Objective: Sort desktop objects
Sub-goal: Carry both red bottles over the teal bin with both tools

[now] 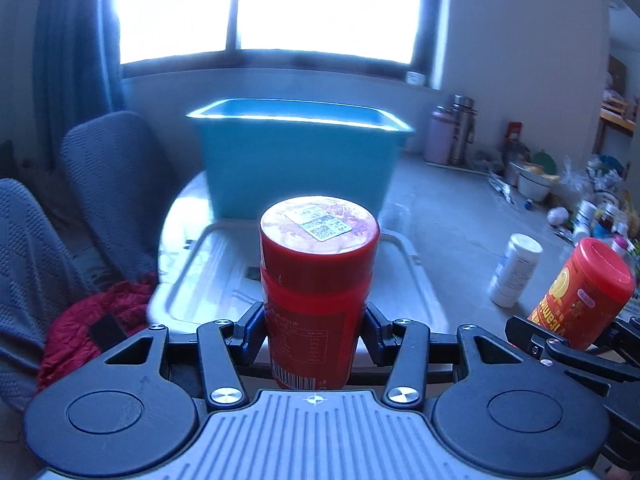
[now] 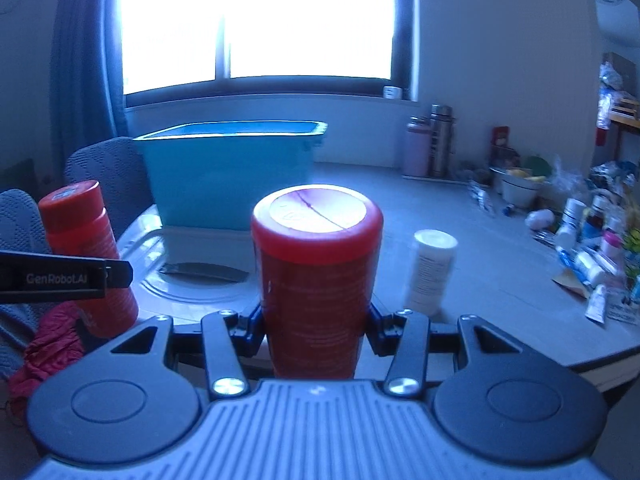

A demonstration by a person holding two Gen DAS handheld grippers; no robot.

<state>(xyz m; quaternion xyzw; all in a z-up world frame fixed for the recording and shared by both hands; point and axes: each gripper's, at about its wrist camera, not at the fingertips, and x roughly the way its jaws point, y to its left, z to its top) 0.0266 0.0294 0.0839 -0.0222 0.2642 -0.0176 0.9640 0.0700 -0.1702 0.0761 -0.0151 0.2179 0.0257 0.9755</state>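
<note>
Left gripper and right gripper each clamp a red canister mid-body between the fingers — rigid, probably slick plastic.

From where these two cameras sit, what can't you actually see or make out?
- Inside of the blue bin: both views look at its wall from below the rim.
- Small print on the red canister: too small; in the right wrist view, the other red canister is blurred.
- White bottle: label blurred; its base is hidden behind the right gripper.
- Clutter at the table's right: too small to name.
</note>
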